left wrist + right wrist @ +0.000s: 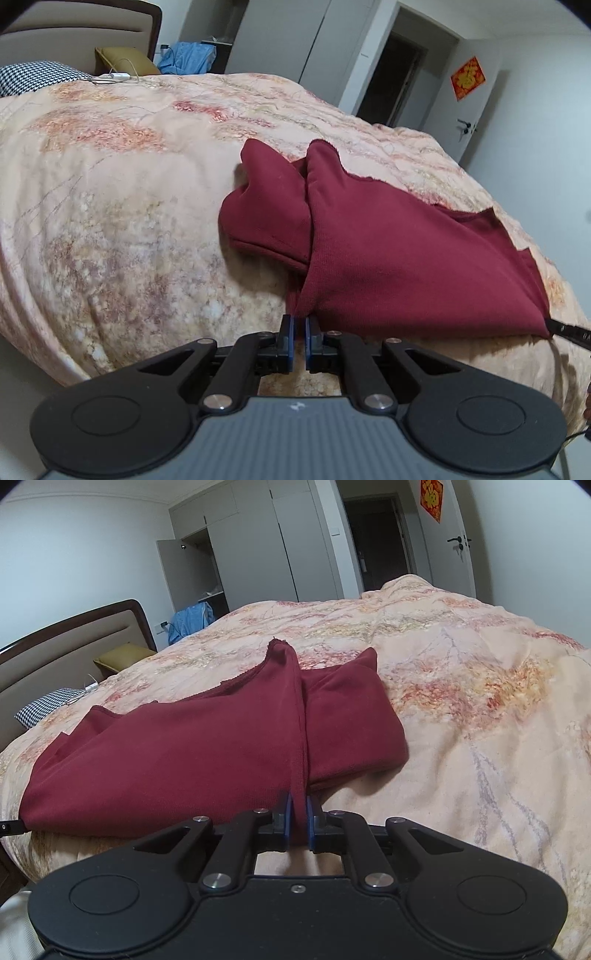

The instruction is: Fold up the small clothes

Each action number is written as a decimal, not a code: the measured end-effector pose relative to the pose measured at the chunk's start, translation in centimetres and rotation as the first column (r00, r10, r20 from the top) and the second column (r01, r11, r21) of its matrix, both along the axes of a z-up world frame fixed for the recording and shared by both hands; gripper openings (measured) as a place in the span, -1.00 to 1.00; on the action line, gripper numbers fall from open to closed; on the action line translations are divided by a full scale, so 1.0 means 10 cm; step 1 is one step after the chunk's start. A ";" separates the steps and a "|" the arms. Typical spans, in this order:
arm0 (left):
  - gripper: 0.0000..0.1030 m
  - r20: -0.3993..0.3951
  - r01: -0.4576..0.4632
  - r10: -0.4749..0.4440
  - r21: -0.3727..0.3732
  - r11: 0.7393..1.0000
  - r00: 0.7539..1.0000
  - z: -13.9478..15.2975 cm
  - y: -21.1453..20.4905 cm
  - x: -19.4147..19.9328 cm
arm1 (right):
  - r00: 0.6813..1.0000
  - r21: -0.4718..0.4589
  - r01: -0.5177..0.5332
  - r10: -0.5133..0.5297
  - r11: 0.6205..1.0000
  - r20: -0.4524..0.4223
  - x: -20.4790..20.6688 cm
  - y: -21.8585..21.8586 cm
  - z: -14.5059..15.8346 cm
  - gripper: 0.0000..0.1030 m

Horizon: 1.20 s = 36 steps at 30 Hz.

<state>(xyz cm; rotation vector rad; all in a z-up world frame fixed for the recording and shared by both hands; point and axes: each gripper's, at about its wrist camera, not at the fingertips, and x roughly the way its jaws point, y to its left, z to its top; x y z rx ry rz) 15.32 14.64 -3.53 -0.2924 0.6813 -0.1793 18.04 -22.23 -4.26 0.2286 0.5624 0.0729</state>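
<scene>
On the bed's floral quilt [122, 192], a dark red garment [388, 258] spread out, partly doubled over, one folded part lying under the upper layer. At the near edge of the quilt, left tongs [299, 328] clenched on the garment's near left corner, cloth drawn taut into the blue pads. Right tongs [299, 808] likewise grasping the garment's [177, 753] near right corner, a bunched seam running straight into the narrow gap. Beyond, a houndstooth pillow [33, 75], a mustard cushion [125, 61] and blue cloth [190, 57] by the headboard [74, 646].
</scene>
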 end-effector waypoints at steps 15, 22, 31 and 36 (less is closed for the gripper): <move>0.81 0.053 -0.054 0.052 0.025 0.998 0.997 0.24 -0.22 -0.29 | 0.990 -0.080 0.003 0.008 0.997 0.141 -0.10 0.19 0.22 0.76; 0.99 0.043 -0.081 0.092 -0.209 0.974 0.995 0.08 -0.34 -0.20 | 0.980 -0.131 -0.044 0.068 0.990 0.186 0.03 0.44 0.18 0.98; 0.99 -0.008 -0.048 0.049 -0.420 0.906 0.999 -0.27 -0.57 0.24 | 0.963 -0.201 -0.116 0.159 0.973 0.218 0.33 0.73 0.12 0.99; 0.99 0.044 -0.086 0.116 -0.427 0.900 0.992 -0.29 -0.60 0.39 | 0.952 -0.234 -0.129 0.186 0.964 0.242 0.54 0.90 0.11 0.99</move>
